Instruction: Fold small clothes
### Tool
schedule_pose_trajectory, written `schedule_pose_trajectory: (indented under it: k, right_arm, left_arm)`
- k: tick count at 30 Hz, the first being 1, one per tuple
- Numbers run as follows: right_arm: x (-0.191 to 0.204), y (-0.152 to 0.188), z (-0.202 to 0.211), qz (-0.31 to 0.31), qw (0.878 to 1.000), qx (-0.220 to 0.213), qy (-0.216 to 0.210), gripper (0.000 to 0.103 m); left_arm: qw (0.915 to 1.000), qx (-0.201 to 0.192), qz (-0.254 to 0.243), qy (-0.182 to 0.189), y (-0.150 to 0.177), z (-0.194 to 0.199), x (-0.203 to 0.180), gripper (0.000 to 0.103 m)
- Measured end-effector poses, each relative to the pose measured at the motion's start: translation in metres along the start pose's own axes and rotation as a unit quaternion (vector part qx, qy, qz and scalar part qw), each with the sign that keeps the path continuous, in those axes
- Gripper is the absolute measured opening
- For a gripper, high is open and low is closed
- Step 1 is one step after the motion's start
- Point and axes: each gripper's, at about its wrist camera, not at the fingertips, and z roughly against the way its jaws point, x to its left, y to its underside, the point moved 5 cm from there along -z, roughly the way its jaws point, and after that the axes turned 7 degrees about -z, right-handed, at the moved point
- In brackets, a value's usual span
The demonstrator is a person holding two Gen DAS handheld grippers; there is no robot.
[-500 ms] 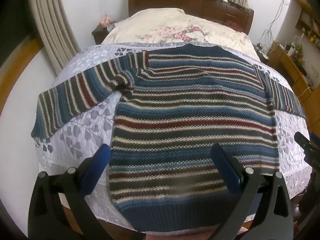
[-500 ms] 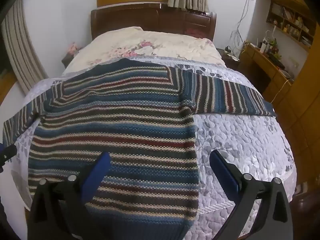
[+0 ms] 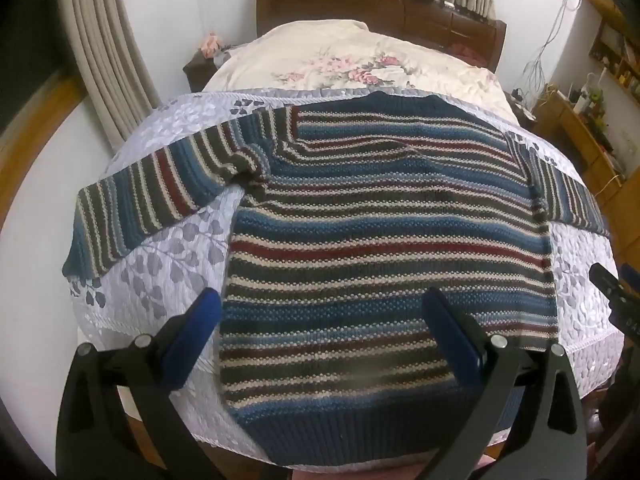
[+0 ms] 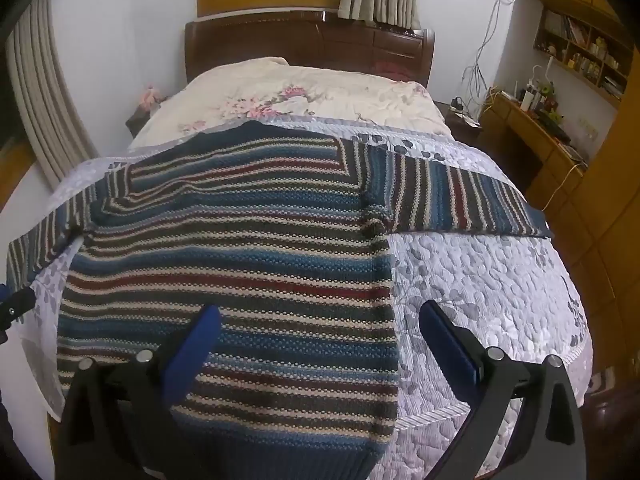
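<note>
Striped knit sweater (image 3: 384, 248) lies flat on the grey leaf-print quilt (image 3: 168, 264) at the foot of the bed, hem nearest, both sleeves spread outward. Bands run blue, dark red, cream and grey-brown; the hem is ribbed dark blue. Fabric bunches at the left armpit. Left gripper (image 3: 320, 324) and right gripper (image 4: 320, 332) hover above the hem, each spread wide, grasping nothing.

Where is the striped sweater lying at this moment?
The striped sweater lies flat, sleeves spread, on the grey leaf-print quilt at the bed's foot, filling both wrist views, hem nearest the open grippers.
</note>
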Motion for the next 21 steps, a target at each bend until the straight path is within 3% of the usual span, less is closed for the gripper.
schedule_pose_trajectory:
  k: [21]
  right_arm:
    - [0.0018,-0.0019,-0.0036,-0.003,1.0,0.006,-0.008,0.099]
  left_arm:
    - [1.0,0.001,-0.001,0.0,0.0005,-0.001,0.0014,0.1]
